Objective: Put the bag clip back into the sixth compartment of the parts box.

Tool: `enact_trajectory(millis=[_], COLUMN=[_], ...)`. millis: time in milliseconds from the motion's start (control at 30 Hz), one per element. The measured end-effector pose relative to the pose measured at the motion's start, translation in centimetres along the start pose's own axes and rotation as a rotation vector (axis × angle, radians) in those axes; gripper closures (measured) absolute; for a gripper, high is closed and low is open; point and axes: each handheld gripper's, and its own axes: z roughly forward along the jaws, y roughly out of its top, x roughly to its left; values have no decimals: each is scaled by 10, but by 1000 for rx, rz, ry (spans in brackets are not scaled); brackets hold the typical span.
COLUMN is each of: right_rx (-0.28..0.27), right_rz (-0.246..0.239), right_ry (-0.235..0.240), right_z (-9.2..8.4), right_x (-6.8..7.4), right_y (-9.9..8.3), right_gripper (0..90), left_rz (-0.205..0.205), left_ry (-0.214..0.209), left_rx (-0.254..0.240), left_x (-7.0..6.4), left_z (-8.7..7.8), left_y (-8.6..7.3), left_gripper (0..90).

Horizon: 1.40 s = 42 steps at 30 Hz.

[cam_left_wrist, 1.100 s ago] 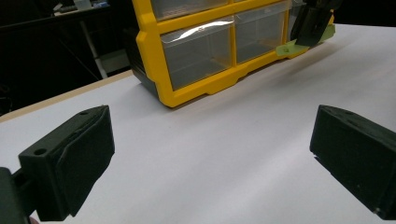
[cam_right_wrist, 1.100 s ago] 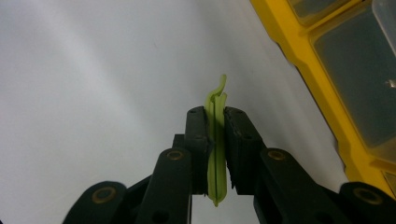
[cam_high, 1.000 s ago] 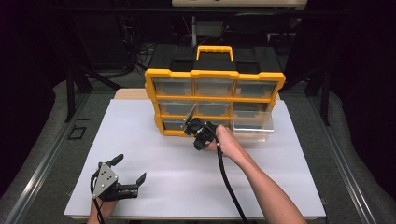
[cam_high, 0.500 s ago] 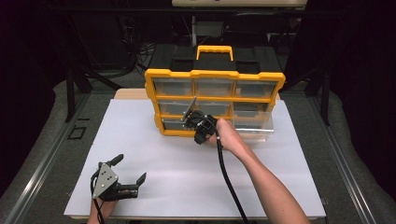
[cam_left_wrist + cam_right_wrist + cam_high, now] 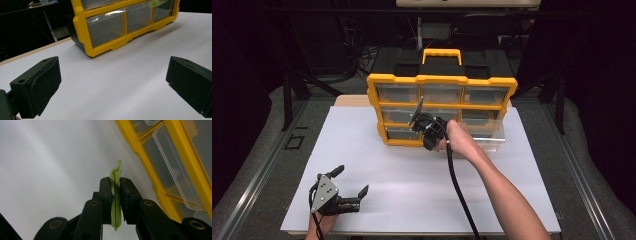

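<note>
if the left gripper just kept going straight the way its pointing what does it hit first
Probably the yellow organizer: the left gripper, jaws wide open, looks across bare white table toward its lower corner and clear drawers. Depth is unclear, and it might skim the table first.

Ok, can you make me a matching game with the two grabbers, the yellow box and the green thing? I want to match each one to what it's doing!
Things:
1. left gripper
2. right gripper
3. yellow drawer organizer
4. thin green piece

States:
A. stands at the far side of the white table top, handle on top
B. pinched between two black jaws
C. open, holding nothing, near the front edge
D. shut, up by the drawers

Pairs: 1-C, 2-D, 3-A, 4-B
</note>
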Motion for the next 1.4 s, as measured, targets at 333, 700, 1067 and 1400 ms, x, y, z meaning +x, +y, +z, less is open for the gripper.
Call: enact_trajectory(millis=[333,700,1067,1400], right_rx=[13,-4,-4,-3], right_rz=[14,26,17,18], right_ry=[-5,-17,-37,-52], right_z=[-10,-20,-32,-47], right_x=[-10,-19,-23,-26], right_y=[3,5,7,7], right_gripper=[801,800,800,800], left_rz=[2,-1,0,-1], left_ry=[-1,-1,-1,0], left_rx=[1,-2,-1,-1], left_x=[0,0,0,0], left_z=[0,0,0,0], left_y=[0,0,0,0], left_gripper=[0,0,0,0])
